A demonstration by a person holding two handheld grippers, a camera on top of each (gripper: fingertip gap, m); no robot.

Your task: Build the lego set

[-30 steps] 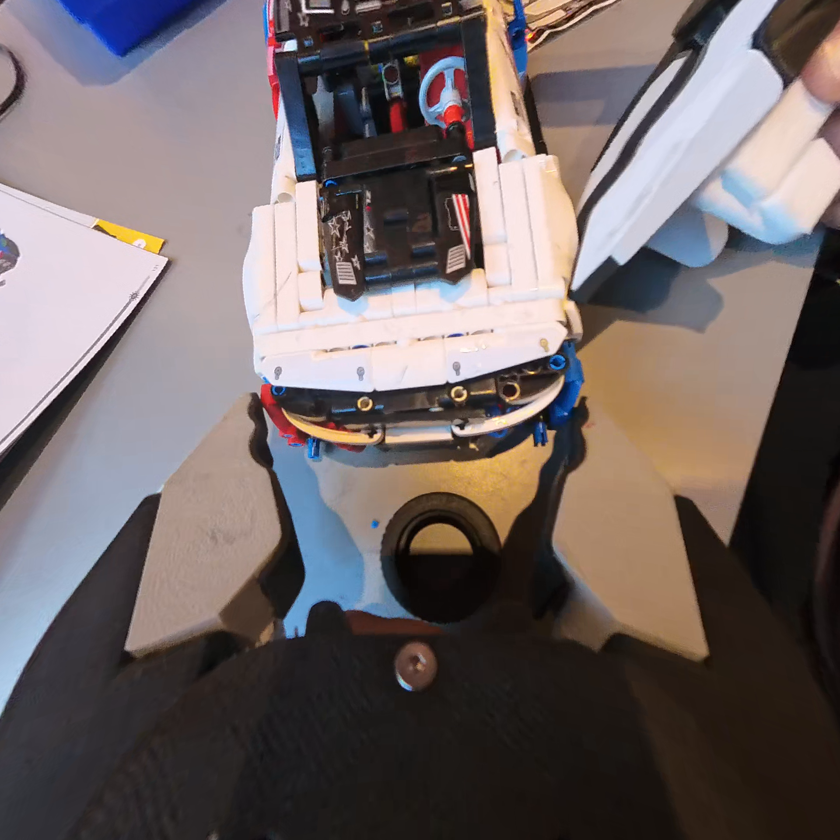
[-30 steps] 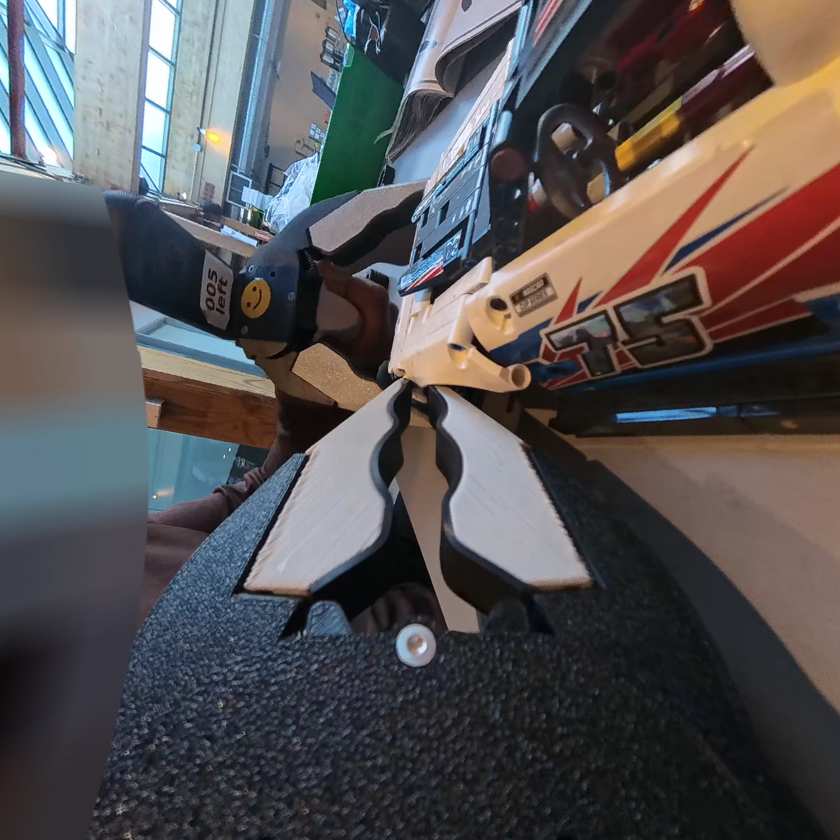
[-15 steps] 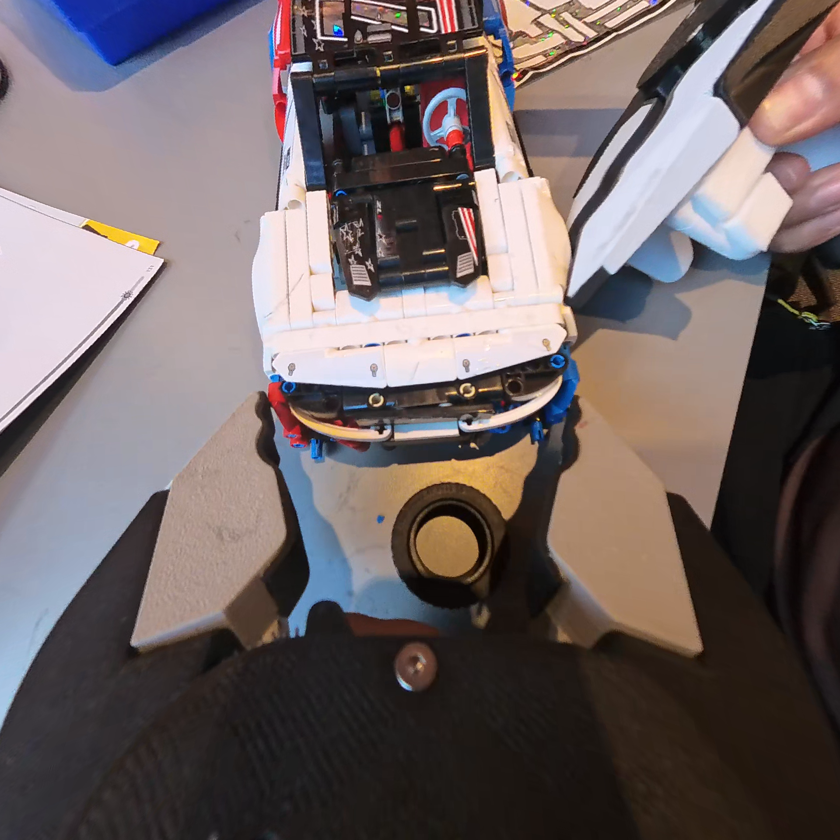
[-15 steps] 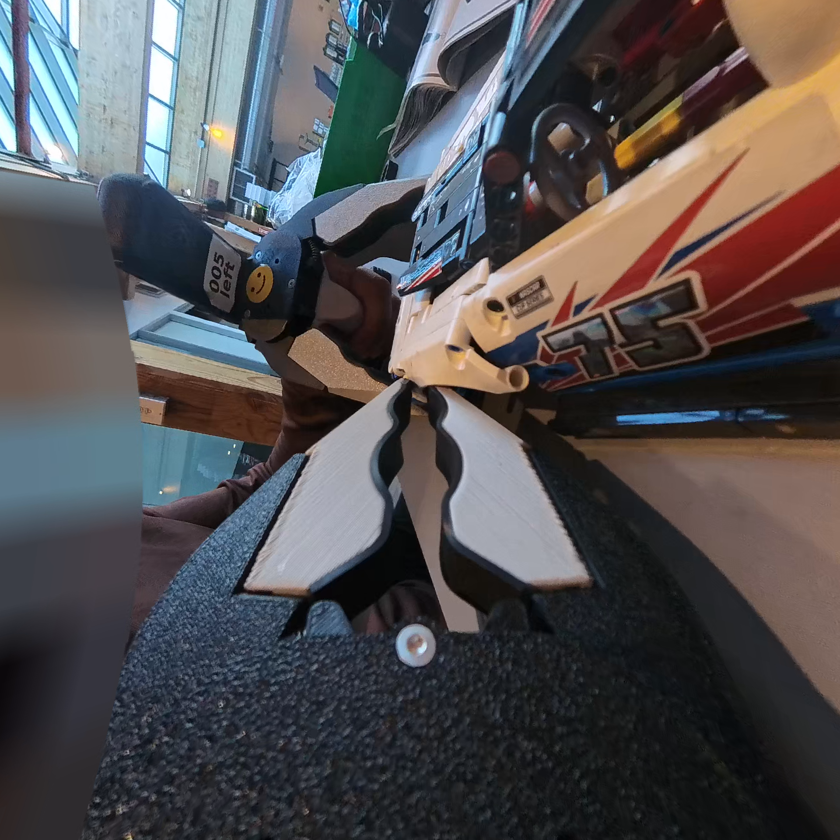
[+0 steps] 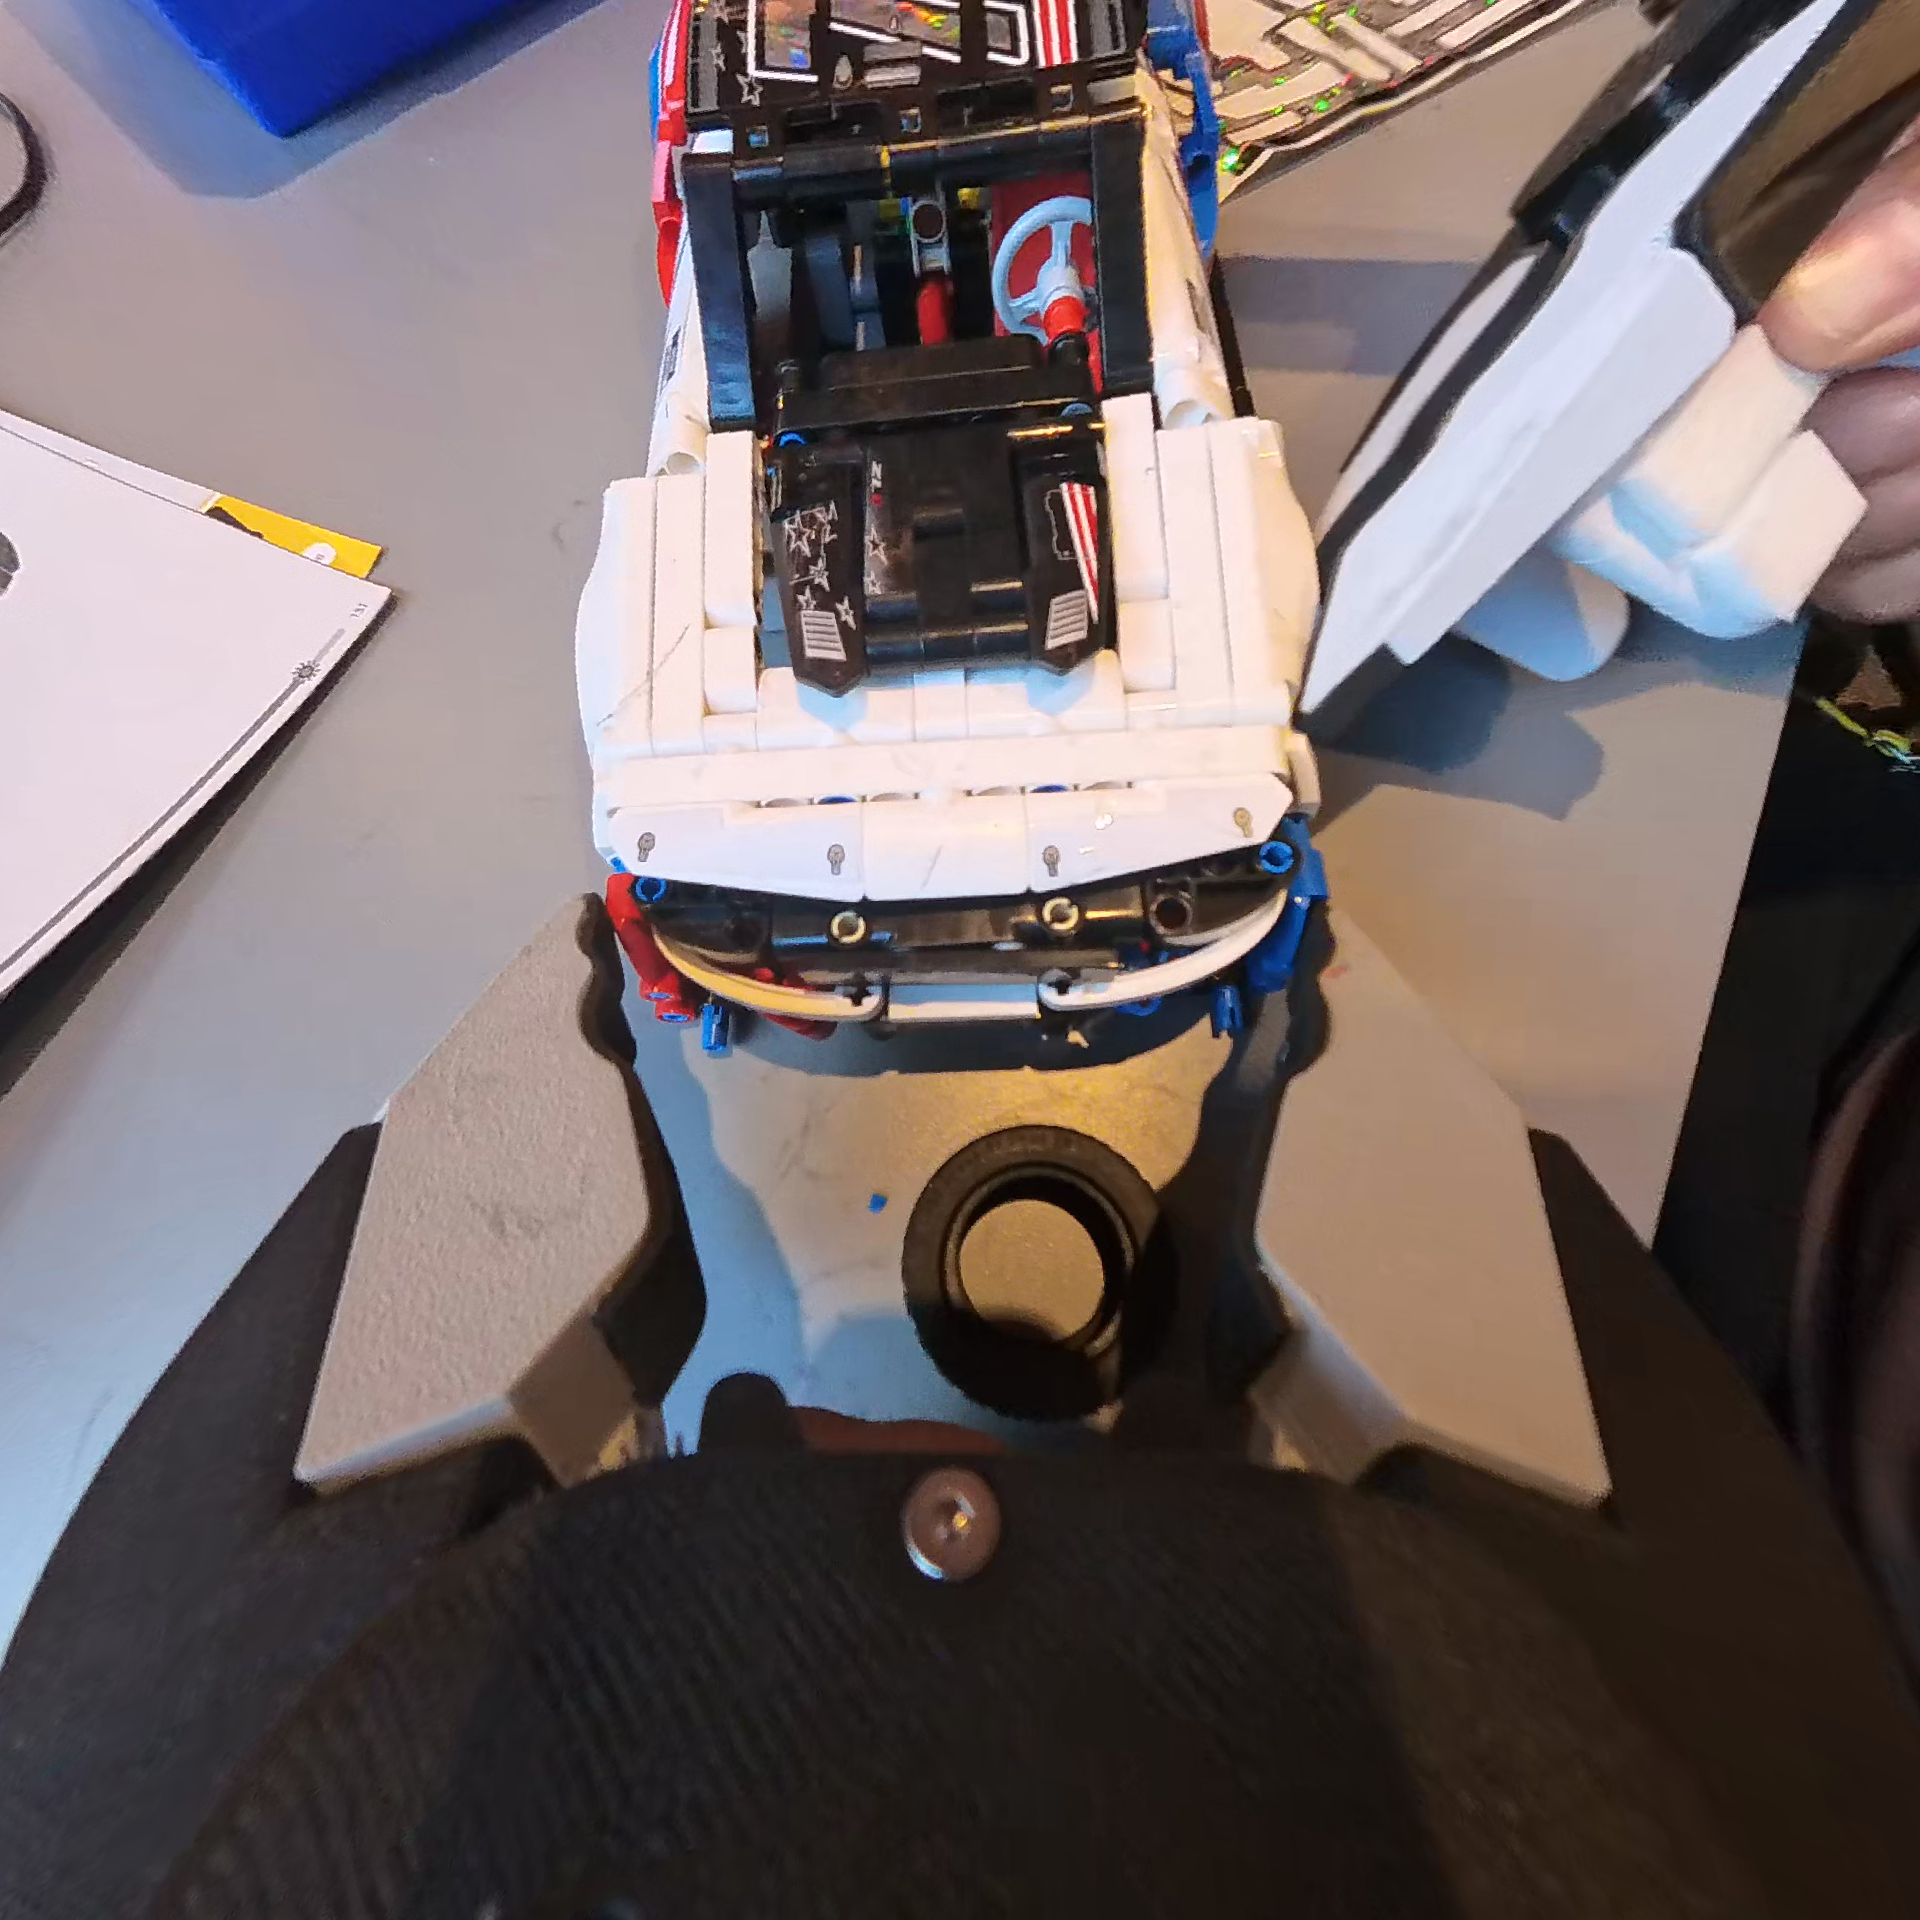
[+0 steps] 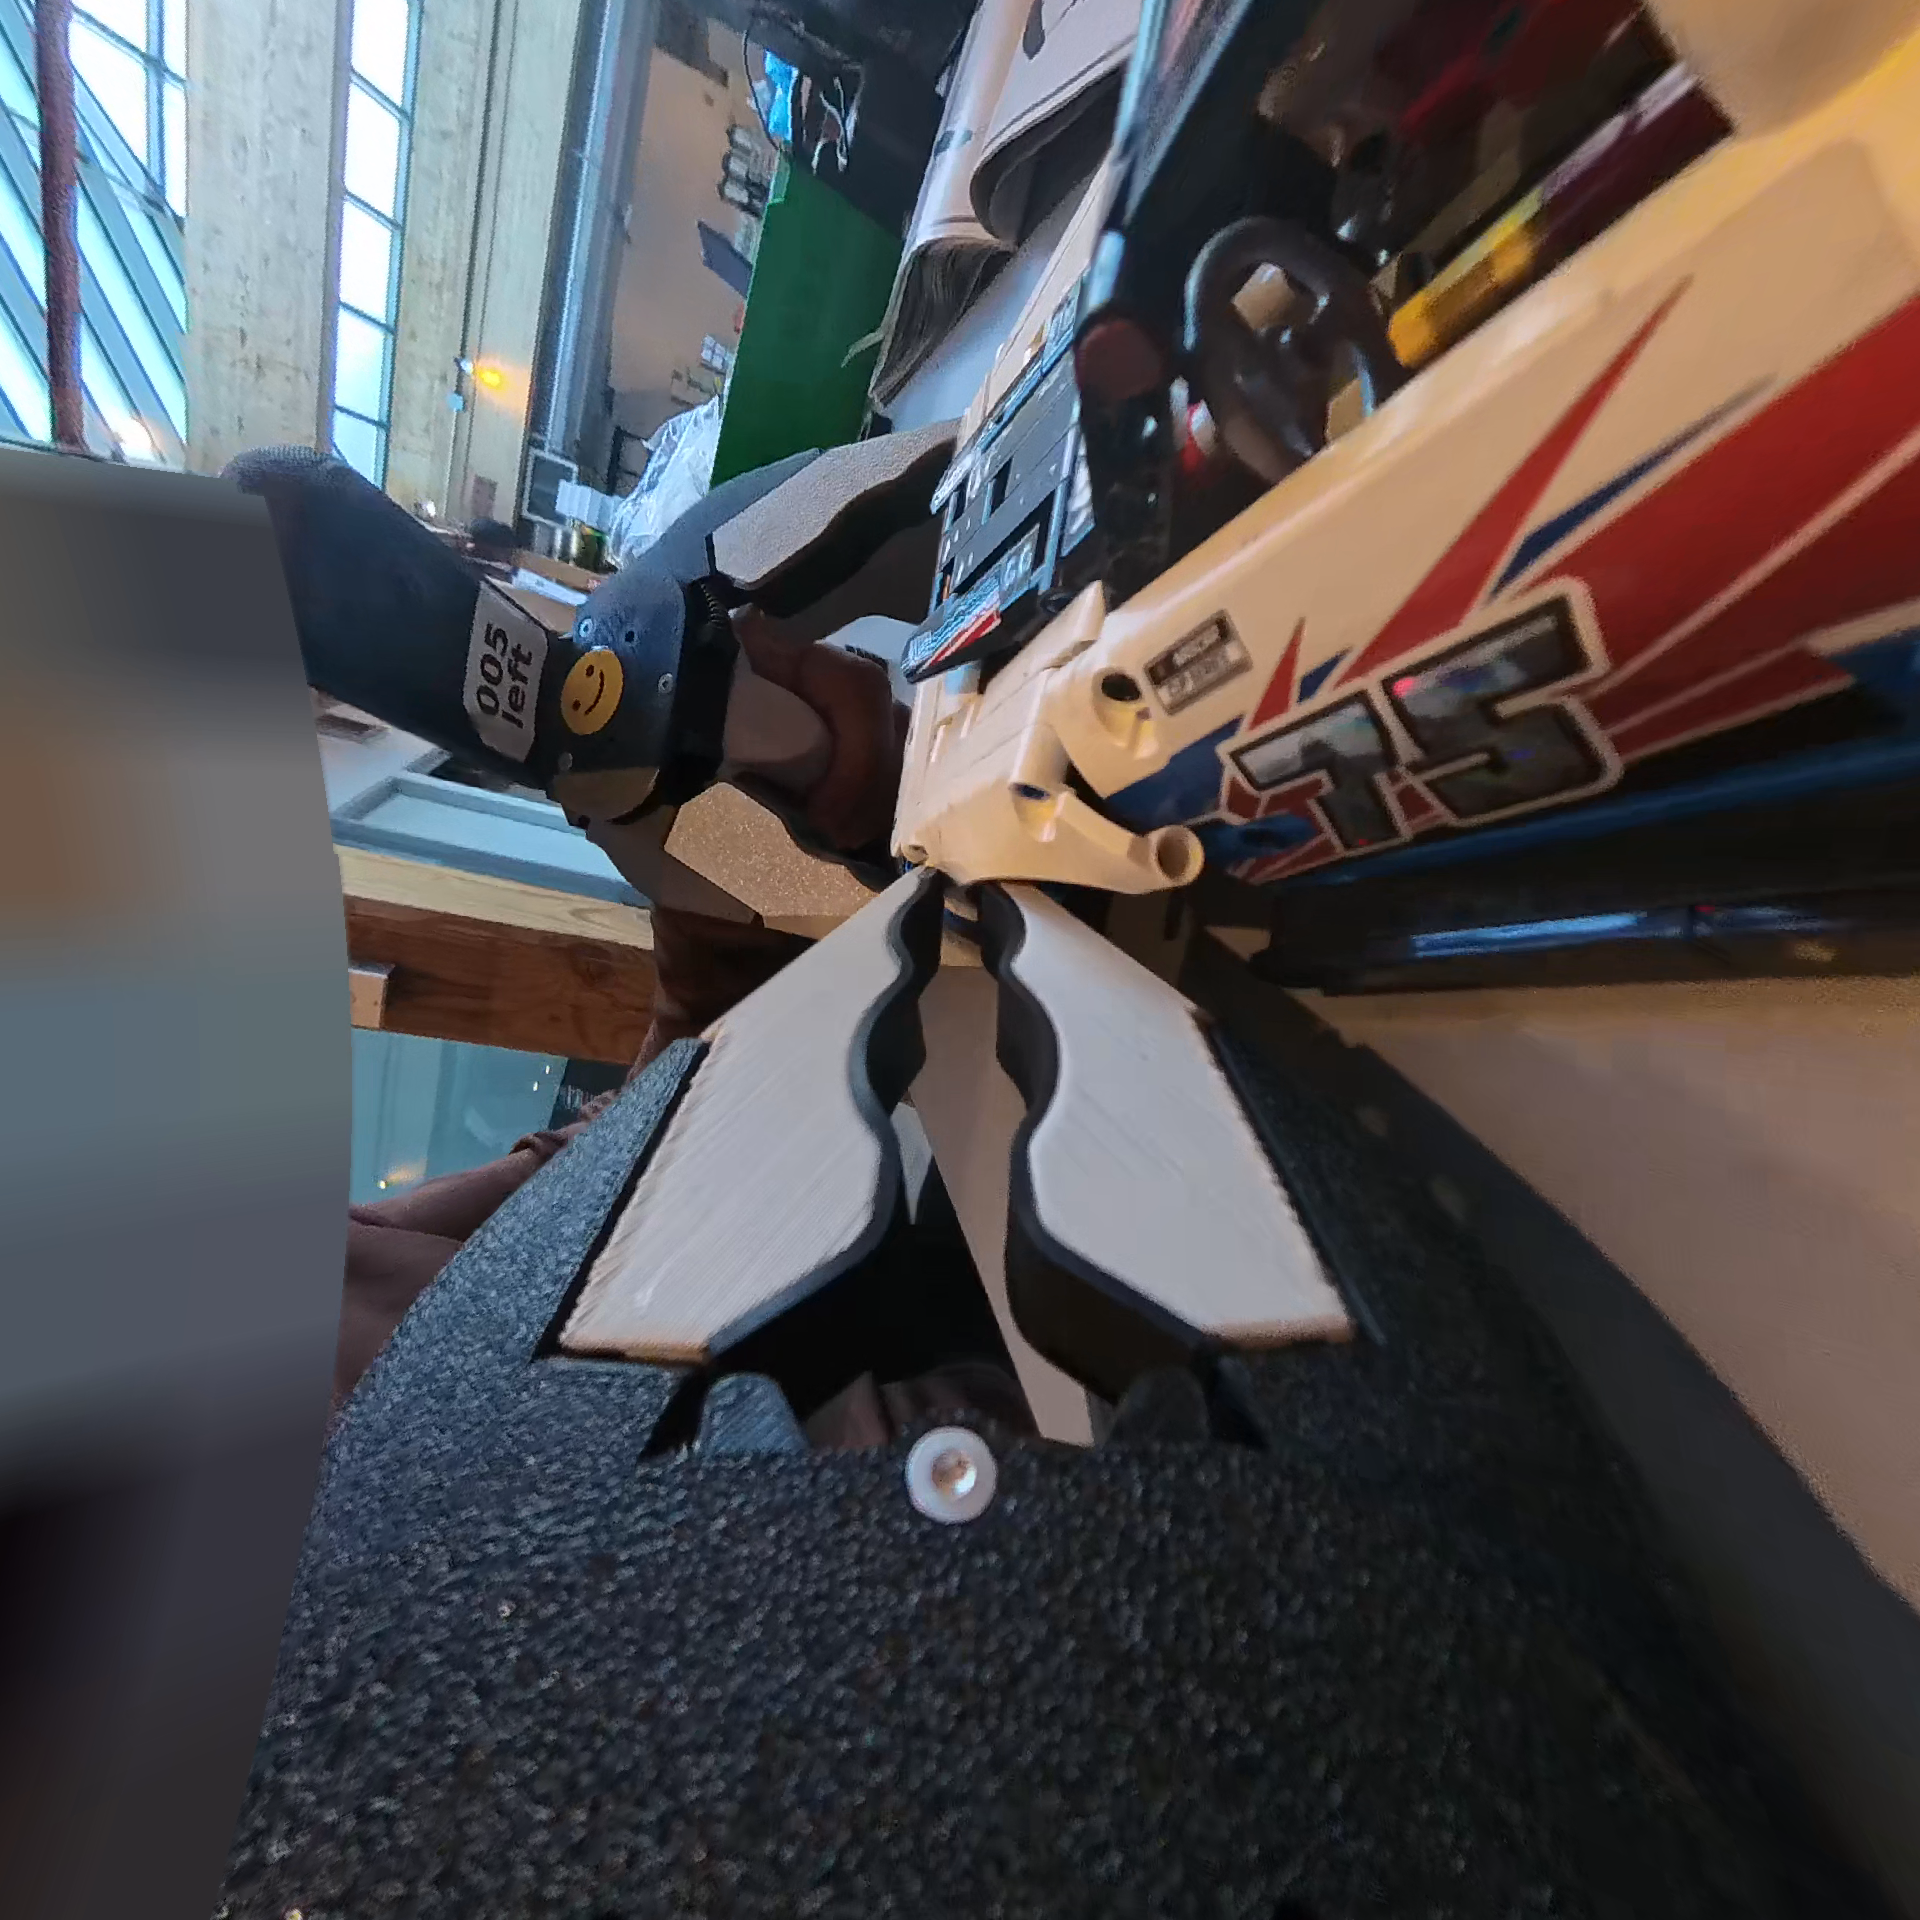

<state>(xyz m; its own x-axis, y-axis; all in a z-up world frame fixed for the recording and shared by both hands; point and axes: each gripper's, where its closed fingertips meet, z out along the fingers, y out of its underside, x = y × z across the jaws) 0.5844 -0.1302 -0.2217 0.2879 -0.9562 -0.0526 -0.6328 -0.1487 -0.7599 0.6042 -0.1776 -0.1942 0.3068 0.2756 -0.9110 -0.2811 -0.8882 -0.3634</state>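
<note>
A white lego car (image 5: 935, 717) with red and blue trim stands on the grey table (image 5: 436, 343), its front end toward me. My left gripper (image 5: 951, 966) is open wide, its grey fingers (image 5: 488, 1226) flanking the car's front bumper without holding it. A loose black tyre (image 5: 1029, 1268) lies flat on the table between the fingers. My right gripper (image 6: 956, 891) is shut, its white fingertips pressed against the car's (image 6: 1351, 644) front corner; it also shows in the left wrist view (image 5: 1507, 468). Whether it pinches a part there is hidden. The left gripper (image 6: 821, 717) shows beyond the car's front.
A white instruction booklet (image 5: 156, 675) lies at the left. A blue box (image 5: 312, 52) sits at the far left and a sticker sheet (image 5: 1351, 62) at the far right. The table's edge (image 5: 1704, 1039) runs down the right. A person's hand (image 5: 1860, 312) holds the right gripper.
The left wrist view has shifted slightly, so the car sits a little farther off and the tyre shows more from above. The right gripper has stayed at the car's corner.
</note>
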